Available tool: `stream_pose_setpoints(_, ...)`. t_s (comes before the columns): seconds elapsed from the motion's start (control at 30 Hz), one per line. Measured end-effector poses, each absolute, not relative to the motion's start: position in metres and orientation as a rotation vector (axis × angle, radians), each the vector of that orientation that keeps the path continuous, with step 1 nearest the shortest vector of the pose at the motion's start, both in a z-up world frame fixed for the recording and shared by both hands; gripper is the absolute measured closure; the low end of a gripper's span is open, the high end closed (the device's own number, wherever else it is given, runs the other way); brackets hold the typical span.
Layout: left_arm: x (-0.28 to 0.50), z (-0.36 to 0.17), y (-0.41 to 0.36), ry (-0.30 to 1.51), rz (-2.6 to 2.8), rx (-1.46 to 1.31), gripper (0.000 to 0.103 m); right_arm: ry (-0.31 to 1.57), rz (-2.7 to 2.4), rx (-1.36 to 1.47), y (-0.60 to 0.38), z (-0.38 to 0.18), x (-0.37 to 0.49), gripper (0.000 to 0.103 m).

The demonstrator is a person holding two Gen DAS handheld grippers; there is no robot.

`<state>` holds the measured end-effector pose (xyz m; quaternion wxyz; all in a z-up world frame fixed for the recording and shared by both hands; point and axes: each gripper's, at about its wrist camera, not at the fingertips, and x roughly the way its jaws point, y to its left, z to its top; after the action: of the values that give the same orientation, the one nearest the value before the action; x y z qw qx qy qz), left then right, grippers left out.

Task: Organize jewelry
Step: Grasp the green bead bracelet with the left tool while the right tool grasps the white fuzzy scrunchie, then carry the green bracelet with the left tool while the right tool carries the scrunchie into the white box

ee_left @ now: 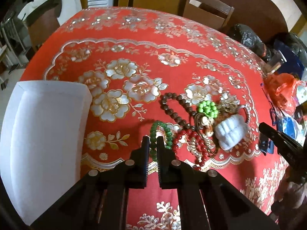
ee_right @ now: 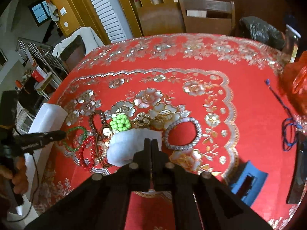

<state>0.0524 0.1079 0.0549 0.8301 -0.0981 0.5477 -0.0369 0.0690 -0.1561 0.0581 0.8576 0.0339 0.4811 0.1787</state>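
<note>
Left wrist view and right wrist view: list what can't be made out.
- White box: left wrist view, inside washed out, contents unreadable.
- Green bead bracelet: left tool fingers cover its near side; grip unclear.
- White cloth: right wrist view, right tool hides its middle; pinch uncertain.

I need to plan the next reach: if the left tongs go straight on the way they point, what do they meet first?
Most likely the dark green bead bracelet: the left tongs already straddle its near edge, fingers slightly apart. Whether they touch it is unclear.
</note>
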Motion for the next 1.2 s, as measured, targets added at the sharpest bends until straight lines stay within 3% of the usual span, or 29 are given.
stream_pose_setpoints(0.1,0.048,0.059,0.110,1.158,-0.082,-0.220,0.084,1.024,0.374,0.101,-0.160,0.057,0.067,0.103)
stream_pose_setpoints(0.17,0.046,0.062,0.111,1.156,-0.082,-0.225,0.084,1.061,0.345,0.080,-0.159,0.050,0.069,0.092)
stream_pose_setpoints(0.23,0.042,0.069,0.111,1.144,-0.086,-0.221,0.084,1.105,0.320,0.143,-0.163,0.040,0.073,0.055)
stream_pose_setpoints(0.27,0.040,0.074,0.111,1.139,-0.088,-0.217,0.084,1.100,0.315,0.183,-0.165,0.038,0.074,0.053)
stream_pose_setpoints(0.5,0.031,0.098,0.119,1.104,-0.085,-0.210,0.084,1.170,0.325,0.275,-0.147,0.012,0.090,0.054)
stream_pose_setpoints(0.63,0.029,0.107,0.127,1.091,-0.075,-0.208,0.084,1.148,0.333,0.338,-0.151,0.010,0.084,0.085)
stream_pose_setpoints(0.93,0.034,0.129,0.157,1.060,-0.062,-0.200,0.084,0.969,0.352,0.284,-0.155,0.082,0.071,0.086)
stream_pose_setpoints(1.2,0.037,0.116,0.202,1.074,0.011,-0.176,0.084,1.008,0.571,0.337,-0.083,0.096,0.077,0.086)
